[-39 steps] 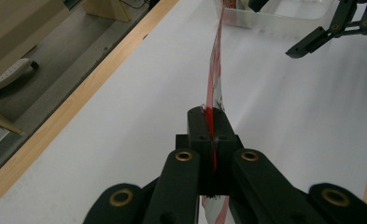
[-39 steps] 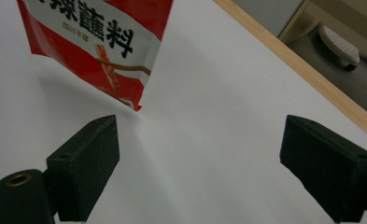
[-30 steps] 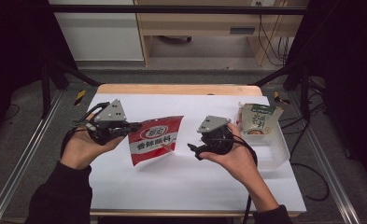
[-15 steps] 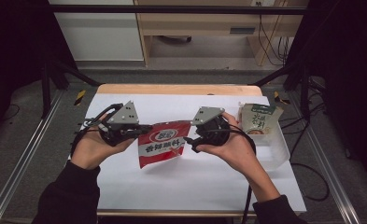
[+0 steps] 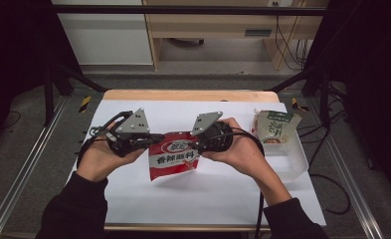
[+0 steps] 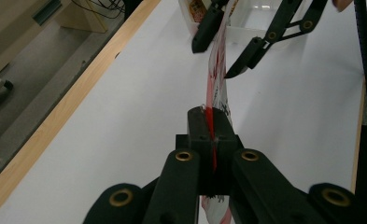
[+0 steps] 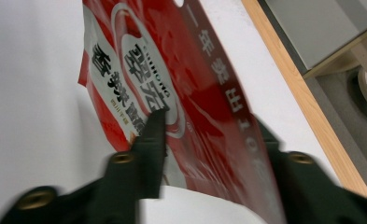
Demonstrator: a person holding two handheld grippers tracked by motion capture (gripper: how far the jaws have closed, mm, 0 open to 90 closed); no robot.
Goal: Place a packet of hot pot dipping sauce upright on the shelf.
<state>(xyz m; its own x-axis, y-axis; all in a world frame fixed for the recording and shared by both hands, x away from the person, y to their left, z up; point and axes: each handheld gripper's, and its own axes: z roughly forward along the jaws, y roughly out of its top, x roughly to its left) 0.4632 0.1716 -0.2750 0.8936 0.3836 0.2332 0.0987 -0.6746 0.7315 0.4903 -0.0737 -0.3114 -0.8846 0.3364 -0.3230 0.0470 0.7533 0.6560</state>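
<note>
two grippers share the light, limp, slick red pouch (image 5: pixel 173 155): my left gripper (image 5: pixel 152 140) is clamped on its edge, my right gripper (image 5: pixel 193 144), jaws just closing, straddles the opposite edge.

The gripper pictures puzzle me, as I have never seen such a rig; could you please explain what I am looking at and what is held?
A person sits at a white table with a hand-held two-jaw tool in each hand. The high view looks down from above. The other two come from cameras riding on each tool, looking along its black jaws. The left gripper is clamped shut on the edge of a red snack bag, which hangs between the two tools above the table. The right gripper has just been closing around the bag's other edge; its jaws stand either side of it, not yet pressing. At the right sits a clear bin holding a green-and-white packet.
</note>
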